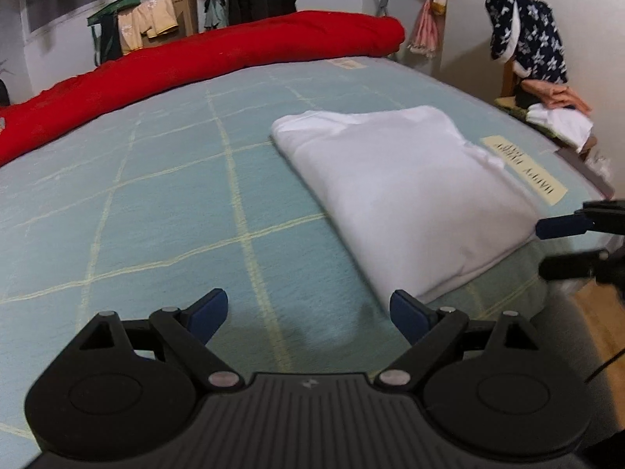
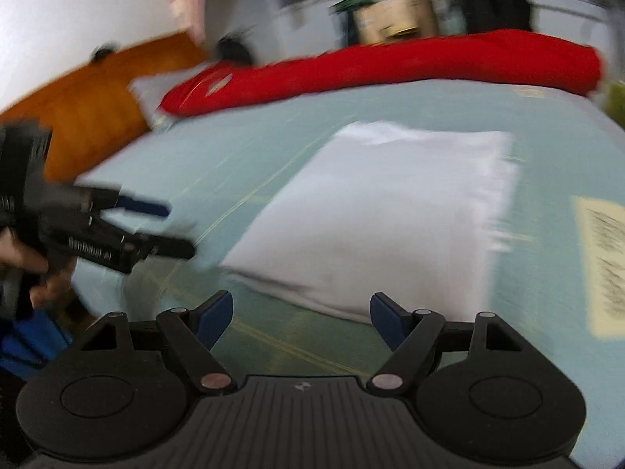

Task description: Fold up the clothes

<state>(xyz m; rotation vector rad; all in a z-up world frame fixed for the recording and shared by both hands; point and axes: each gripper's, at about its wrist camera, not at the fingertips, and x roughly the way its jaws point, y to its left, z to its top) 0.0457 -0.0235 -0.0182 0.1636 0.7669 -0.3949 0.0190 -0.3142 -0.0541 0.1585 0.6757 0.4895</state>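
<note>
Pale green checked bedcover fills both views as the work surface, with a rolled red blanket along its far edge. Left gripper: blue-padded fingers spread wide, nothing between them, hovering over bare cover; the right-hand pad sits just beside the near corner of the folded white garment, contact not resolvable. Right gripper: fingers likewise wide apart and empty, with the garment's near edge just beyond the tips. From the left wrist view, the right gripper appears only as two finger ends cut off at the frame's right margin, near the garment's side. From the right wrist view, the left gripper is seen side-on with a hand on its grip, partly cropped. Garment lies flat, a compact rectangle, middle-right of the bed. Beside it a cream label on the cover; print unreadable. Right wrist view heavily motion-blurred; background details indistinct. A chair with piled clothes stands past the bed, partly cut off.
</note>
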